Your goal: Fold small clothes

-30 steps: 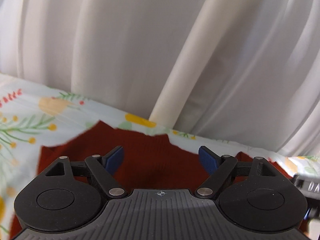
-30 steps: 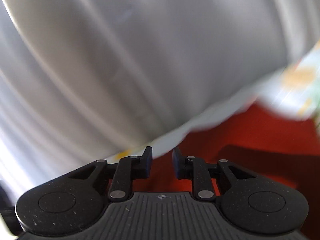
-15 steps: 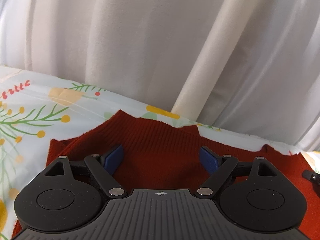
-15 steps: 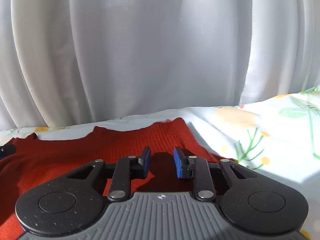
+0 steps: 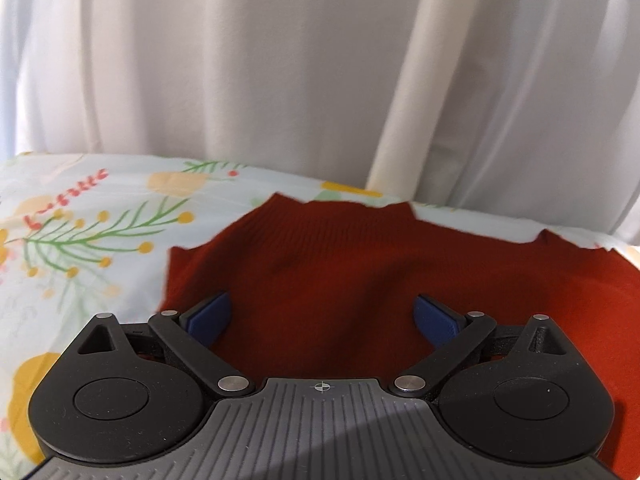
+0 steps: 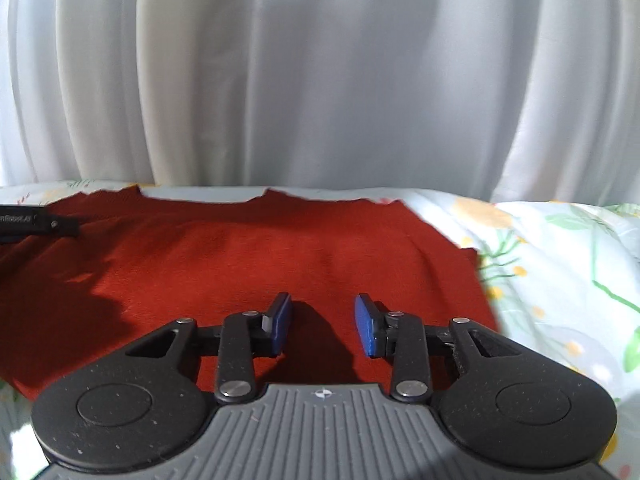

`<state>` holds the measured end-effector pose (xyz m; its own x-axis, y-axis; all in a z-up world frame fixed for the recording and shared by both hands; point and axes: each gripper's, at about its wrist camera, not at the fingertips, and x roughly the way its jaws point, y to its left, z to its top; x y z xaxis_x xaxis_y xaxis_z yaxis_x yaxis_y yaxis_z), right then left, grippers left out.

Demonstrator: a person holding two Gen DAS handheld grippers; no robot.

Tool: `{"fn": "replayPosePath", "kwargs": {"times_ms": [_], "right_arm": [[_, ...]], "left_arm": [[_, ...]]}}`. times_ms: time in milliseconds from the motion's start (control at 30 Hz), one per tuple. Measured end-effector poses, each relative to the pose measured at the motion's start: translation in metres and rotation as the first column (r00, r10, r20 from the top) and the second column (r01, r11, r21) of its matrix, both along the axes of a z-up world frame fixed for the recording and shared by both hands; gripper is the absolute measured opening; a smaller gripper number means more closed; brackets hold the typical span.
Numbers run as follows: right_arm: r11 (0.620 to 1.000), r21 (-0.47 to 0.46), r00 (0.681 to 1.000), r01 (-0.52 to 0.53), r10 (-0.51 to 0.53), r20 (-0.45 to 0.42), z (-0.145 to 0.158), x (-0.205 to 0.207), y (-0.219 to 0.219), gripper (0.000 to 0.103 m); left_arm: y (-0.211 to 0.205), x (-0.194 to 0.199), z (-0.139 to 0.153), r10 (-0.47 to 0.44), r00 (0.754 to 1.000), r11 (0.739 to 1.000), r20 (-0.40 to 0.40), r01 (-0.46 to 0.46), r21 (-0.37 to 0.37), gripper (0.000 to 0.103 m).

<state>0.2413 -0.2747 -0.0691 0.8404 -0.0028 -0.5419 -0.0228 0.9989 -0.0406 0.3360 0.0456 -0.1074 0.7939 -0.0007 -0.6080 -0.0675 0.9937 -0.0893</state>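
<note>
A rust-red knitted garment (image 5: 340, 272) lies spread on a floral bedsheet (image 5: 80, 232). My left gripper (image 5: 322, 316) hovers over the garment's left part, jaws wide and still opening, nothing between the blue pads (image 5: 210, 316). In the right wrist view the same garment (image 6: 240, 256) stretches across the sheet. My right gripper (image 6: 323, 322) is over its right part, jaws opening with only a gap and shadow between the pads (image 6: 366, 328). The tip of the left gripper (image 6: 38, 224) shows at that view's left edge.
White curtains (image 5: 280, 80) hang right behind the bed's far edge, with a cream pole or fold (image 5: 404, 120) among them. Floral bedsheet (image 6: 560, 264) extends to the right of the garment, and also to its left in the left wrist view.
Both grippers moved forward over the red garment and widened their jaws. The right view swung from a tilted, blurred look to a level one. The garment looks flatter and more spread.
</note>
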Motion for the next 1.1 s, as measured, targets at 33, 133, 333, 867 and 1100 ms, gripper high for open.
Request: {"fn": "replayPosePath", "kwargs": {"times_ms": [33, 133, 333, 867, 1100], "right_arm": [[0.999, -0.031, 1.0, 0.022, -0.022, 0.005, 0.0, -0.004, -0.005, 0.033], [0.993, -0.094, 0.997, 0.076, -0.076, 0.008, 0.001, -0.012, -0.019, 0.035], [0.983, -0.042, 0.983, 0.177, -0.178, -0.036, 0.015, -0.026, -0.038, 0.047], [0.923, 0.383, 0.99, -0.048, 0.094, -0.103, 0.034, -0.061, 0.007, 0.035], [0.904, 0.405, 0.968, -0.136, 0.209, -0.141, 0.027, -0.038, 0.049, 0.035]], "left_arm": [[0.004, -0.002, 0.0, 0.006, 1.0, 1.0, 0.0, -0.006, -0.009, 0.1], [0.015, -0.011, 0.002, 0.02, 1.0, 1.0, -0.006, -0.02, -0.007, 0.1], [0.064, -0.053, 0.01, 0.14, 0.987, 0.984, -0.073, -0.147, -0.099, 0.1], [0.121, -0.128, -0.005, 0.057, 0.984, 0.691, -0.167, -0.16, -0.705, 0.1], [0.123, -0.101, -0.008, 0.084, 0.981, 0.647, -0.173, -0.185, -0.74, 0.087]]}}
